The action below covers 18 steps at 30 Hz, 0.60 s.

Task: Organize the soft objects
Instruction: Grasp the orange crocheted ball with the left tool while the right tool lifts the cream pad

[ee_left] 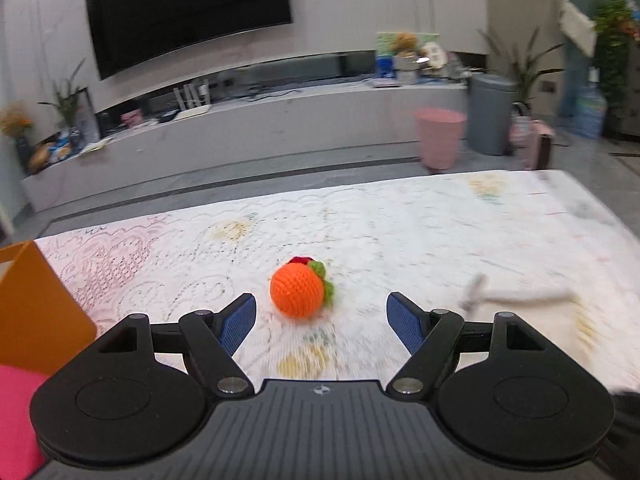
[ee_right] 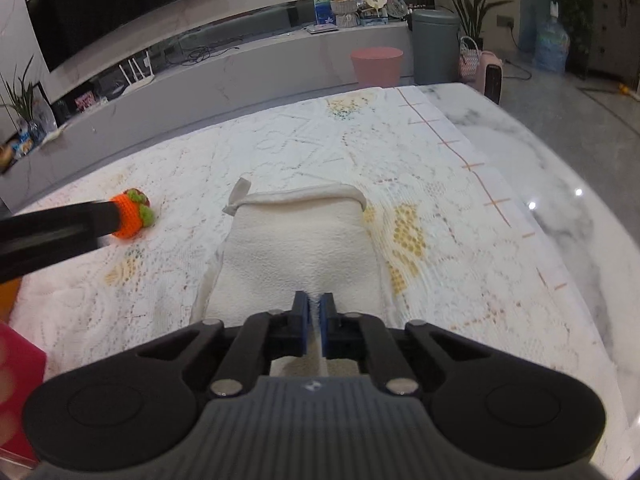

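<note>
An orange crocheted ball (ee_left: 297, 290) with green leaves lies on the lace cloth, just ahead of my left gripper (ee_left: 322, 300). That gripper is open, its blue pads wide apart and nothing between them. The right wrist view shows the same ball (ee_right: 130, 216) at the left, partly hidden by a black left finger (ee_right: 60, 224). A folded white towel (ee_right: 296, 240) lies flat in front of my right gripper (ee_right: 318, 296), which is shut on the towel's near edge, with a thin fold of cloth pinched between the pads. The left wrist view shows the towel (ee_left: 520, 296) only as a blur.
An orange box (ee_left: 36, 312) stands at the cloth's left edge, with a pink object (ee_left: 16, 420) in front of it. The lace tablecloth (ee_right: 400, 140) covers a marble table (ee_right: 560, 200) whose bare edge runs along the right. Pink and grey bins stand on the floor beyond.
</note>
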Each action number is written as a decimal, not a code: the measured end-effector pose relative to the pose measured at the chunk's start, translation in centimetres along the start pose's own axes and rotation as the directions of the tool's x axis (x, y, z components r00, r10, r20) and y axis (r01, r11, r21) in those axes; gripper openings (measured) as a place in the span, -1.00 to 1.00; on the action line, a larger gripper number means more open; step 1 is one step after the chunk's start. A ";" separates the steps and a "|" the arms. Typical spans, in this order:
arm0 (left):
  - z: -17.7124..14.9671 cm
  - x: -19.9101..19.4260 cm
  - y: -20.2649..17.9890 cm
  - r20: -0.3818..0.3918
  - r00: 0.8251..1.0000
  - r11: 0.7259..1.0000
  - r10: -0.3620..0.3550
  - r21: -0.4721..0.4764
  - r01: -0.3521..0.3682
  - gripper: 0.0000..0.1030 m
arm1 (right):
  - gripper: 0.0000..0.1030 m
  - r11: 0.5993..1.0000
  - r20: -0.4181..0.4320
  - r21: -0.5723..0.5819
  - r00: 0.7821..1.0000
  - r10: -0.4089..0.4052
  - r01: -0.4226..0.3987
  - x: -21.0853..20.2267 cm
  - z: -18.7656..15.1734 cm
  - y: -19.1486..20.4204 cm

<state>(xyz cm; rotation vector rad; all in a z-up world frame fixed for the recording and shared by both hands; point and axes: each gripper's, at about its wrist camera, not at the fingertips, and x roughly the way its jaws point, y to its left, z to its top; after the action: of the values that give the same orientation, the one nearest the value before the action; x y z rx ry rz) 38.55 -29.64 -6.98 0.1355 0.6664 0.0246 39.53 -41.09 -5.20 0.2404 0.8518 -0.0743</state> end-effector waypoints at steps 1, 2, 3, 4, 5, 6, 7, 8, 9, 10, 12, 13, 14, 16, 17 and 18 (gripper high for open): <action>0.1 0.8 -0.1 -0.007 1.000 1.000 0.028 -0.005 -0.028 0.70 | -0.94 1.000 0.002 0.015 1.000 0.007 -0.007 -0.1 0.0 -0.3; 0.1 1.7 -0.1 -0.016 0.999 0.999 0.052 -0.015 -0.052 0.70 | -0.94 1.000 0.002 0.027 1.000 0.014 -0.014 -0.1 0.0 -0.4; 0.0 2.6 0.0 -0.025 0.998 0.997 0.064 -0.028 -0.065 0.70 | -0.94 0.999 0.002 0.034 1.000 0.020 -0.020 -0.1 0.1 -0.5; 0.0 3.1 0.0 -0.037 0.997 0.997 0.065 -0.036 -0.066 0.70 | -0.93 0.999 0.002 0.040 1.000 0.024 -0.024 0.0 0.1 -0.6; 0.0 3.8 0.0 -0.049 0.997 0.997 0.060 -0.044 -0.063 0.70 | -0.93 0.999 0.005 0.045 1.000 0.027 -0.027 -0.1 0.1 -0.6; -0.1 4.4 0.1 -0.057 0.997 0.997 0.054 -0.051 -0.057 0.66 | -0.93 0.999 0.014 0.046 1.000 0.028 -0.028 -0.2 0.2 -0.6; -0.2 4.8 0.1 -0.064 0.997 0.997 0.049 -0.056 -0.053 0.56 | -0.83 0.999 0.027 0.041 0.999 0.025 -0.026 -0.4 0.3 -0.5; -0.3 5.1 0.1 -0.068 0.997 0.997 0.047 -0.062 -0.051 0.51 | -0.78 0.999 0.044 0.025 0.999 0.020 -0.021 -0.7 0.4 -0.3; -0.4 5.3 0.1 -0.065 0.997 0.996 0.048 -0.070 -0.053 0.49 | -0.43 1.000 0.062 0.001 0.998 0.012 -0.012 -1.0 0.5 -0.1; -0.6 5.4 0.0 -0.050 0.997 0.995 0.058 -0.074 -0.061 0.39 | 0.41 1.000 0.072 -0.027 0.997 0.004 -0.002 -1.2 0.6 0.1; -0.7 5.2 -0.3 -0.023 0.996 0.994 0.084 -0.068 -0.085 0.01 | 0.89 0.998 0.077 -0.069 0.997 -0.008 0.014 -1.2 0.6 0.7; -0.8 5.3 -0.2 -0.017 0.996 0.993 0.090 -0.069 -0.091 0.02 | 0.90 0.997 0.077 -0.078 0.997 -0.005 0.011 -0.8 0.6 0.8; -0.8 5.3 -0.2 -0.007 0.996 0.993 0.087 -0.080 -0.087 0.01 | 0.91 0.997 0.065 -0.072 0.998 -0.008 0.013 -0.3 0.5 1.0; -0.8 5.2 -0.4 0.007 0.997 0.994 0.083 -0.077 -0.082 -0.01 | 0.95 0.998 0.038 -0.049 0.999 -0.031 0.033 1.0 0.4 1.6; -0.8 5.1 -0.4 0.010 0.997 0.994 0.080 -0.073 -0.079 -0.02 | 0.95 0.998 0.028 -0.048 0.999 -0.036 0.038 1.6 0.2 2.0; -0.9 5.0 -0.4 0.015 0.997 0.995 0.075 -0.069 -0.074 -0.03 | 0.96 0.998 0.018 -0.059 0.999 -0.029 0.030 2.2 0.0 2.5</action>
<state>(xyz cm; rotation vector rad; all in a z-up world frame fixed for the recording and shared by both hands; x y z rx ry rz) 41.93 -29.58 -10.76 0.0947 0.6423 0.1179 41.40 -38.58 -6.36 0.1708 0.8393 -0.0786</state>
